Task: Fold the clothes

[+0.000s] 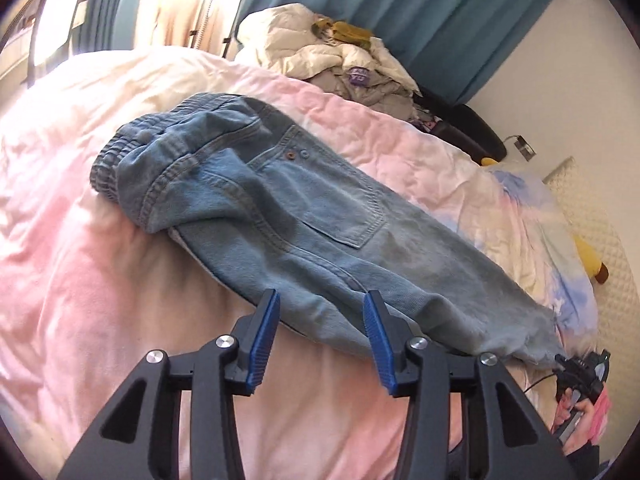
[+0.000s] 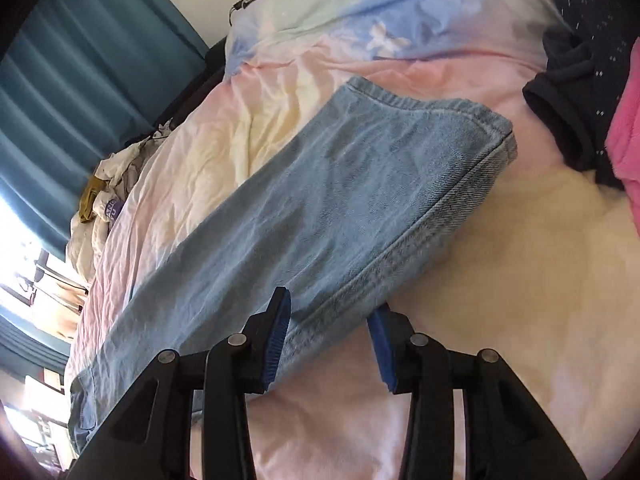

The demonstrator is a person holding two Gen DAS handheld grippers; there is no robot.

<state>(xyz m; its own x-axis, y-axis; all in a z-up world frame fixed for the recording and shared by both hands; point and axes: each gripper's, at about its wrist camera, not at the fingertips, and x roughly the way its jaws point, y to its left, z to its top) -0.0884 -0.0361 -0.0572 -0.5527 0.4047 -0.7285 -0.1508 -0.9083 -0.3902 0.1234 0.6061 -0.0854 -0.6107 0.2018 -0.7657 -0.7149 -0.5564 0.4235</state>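
Light blue jeans (image 1: 304,216) lie folded lengthwise on a pink and white duvet (image 1: 80,264), waistband at the far left, leg hems toward the right. My left gripper (image 1: 322,300) is open, its blue pads astride the near edge of the jeans at thigh level. In the right wrist view the jeans' leg (image 2: 340,208) runs from the hem at upper right down to the left. My right gripper (image 2: 332,308) is open with the near seam edge of the leg between its pads. The right gripper and the hand holding it also show in the left wrist view (image 1: 580,376).
A heap of cream and grey clothes (image 1: 340,52) lies at the far side of the bed below a teal curtain (image 1: 460,12). Dark dotted clothing (image 2: 580,80) and a pink garment (image 2: 628,140) lie by the jeans' hem. A yellow toy (image 1: 592,260) sits by the pillow.
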